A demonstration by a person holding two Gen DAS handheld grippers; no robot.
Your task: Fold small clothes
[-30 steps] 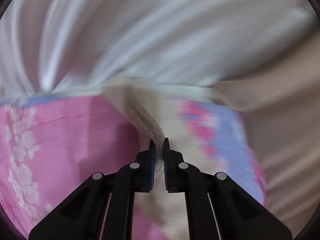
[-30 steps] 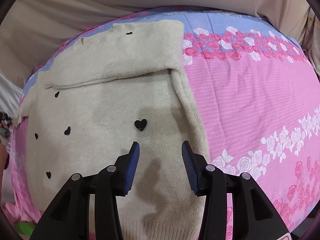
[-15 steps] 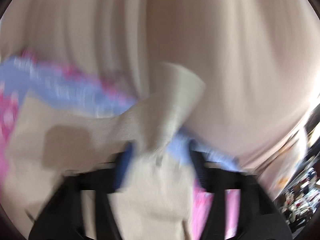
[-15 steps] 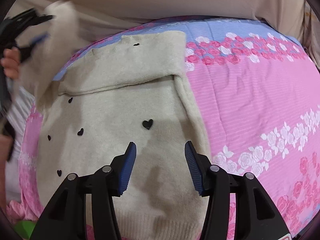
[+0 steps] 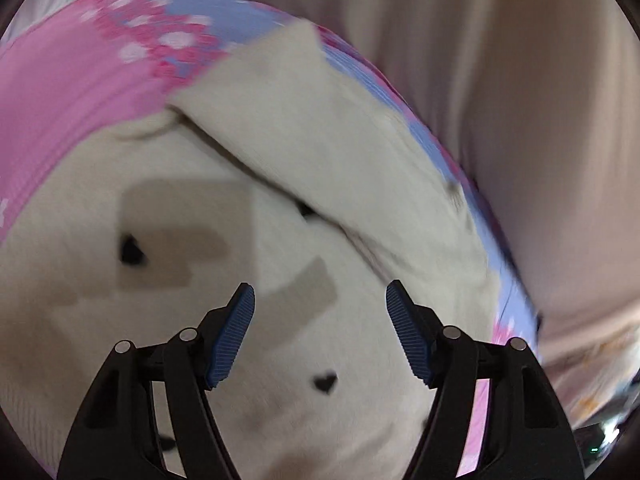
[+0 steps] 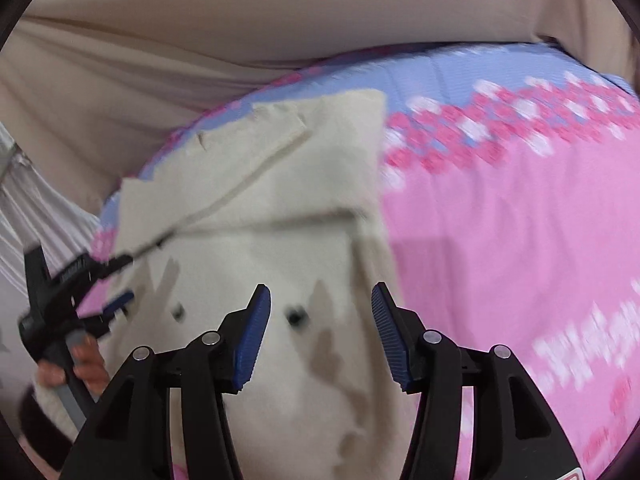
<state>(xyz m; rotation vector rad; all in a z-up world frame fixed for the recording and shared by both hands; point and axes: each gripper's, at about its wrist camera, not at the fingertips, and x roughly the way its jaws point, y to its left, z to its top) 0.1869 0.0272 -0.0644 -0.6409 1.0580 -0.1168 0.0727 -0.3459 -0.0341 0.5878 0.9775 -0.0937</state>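
Note:
A cream knit sweater [image 6: 280, 216] with small black hearts lies flat on the bed, both sleeves folded across its chest. In the left wrist view one sleeve [image 5: 320, 128] runs slantwise over the sweater's body [image 5: 180, 320]. My left gripper [image 5: 320, 286] hovers over the sweater, open, with nothing between its fingers. The right wrist view shows it at the sweater's left edge [image 6: 126, 278]. My right gripper [image 6: 320, 287] hangs above the lower body of the sweater. Its jaws are opening and nothing is between them.
A pink and blue bedspread with roses [image 6: 500, 240] covers the bed and reaches far to the right of the sweater. Beige cloth [image 6: 240, 20] hangs behind the bed. A person's hand [image 6: 86, 360] holds the left gripper's handle at the lower left.
My left gripper was shut on the sleeve's cuff, carried it across over the sweater's chest, let go and now stands open. My right gripper's jaws have widened slightly.

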